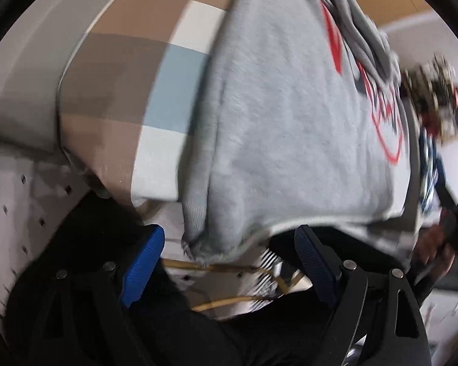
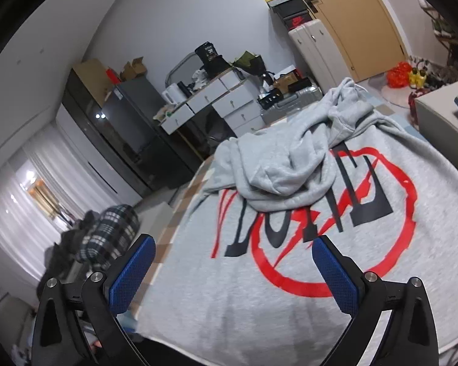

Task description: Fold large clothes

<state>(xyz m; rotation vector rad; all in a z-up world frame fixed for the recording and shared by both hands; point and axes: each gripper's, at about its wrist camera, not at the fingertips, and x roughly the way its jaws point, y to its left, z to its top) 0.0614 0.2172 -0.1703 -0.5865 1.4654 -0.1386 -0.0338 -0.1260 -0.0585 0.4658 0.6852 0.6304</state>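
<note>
A large grey hoodie (image 2: 290, 274) with a red and black print lies spread on a checked bed cover (image 1: 131, 70), its sleeves and hood bunched on top at the far end (image 2: 290, 167). In the left wrist view the hoodie (image 1: 290, 137) hangs over the bed edge, its hem corner (image 1: 204, 244) just ahead of my left gripper (image 1: 229, 244), which is open with nothing between its blue pads (image 1: 142, 267). My right gripper (image 2: 233, 259) is open and hovers above the hoodie's near part, its pads (image 2: 336, 277) apart and empty.
A white pegboard (image 1: 30, 207) and yellow cables (image 1: 229, 302) lie below the bed edge. Across the room stand a dark fridge (image 2: 122, 122), white drawers (image 2: 216, 100), suitcases (image 2: 317, 45) and a tan door (image 2: 351, 9). A plaid garment (image 2: 107, 235) lies at left.
</note>
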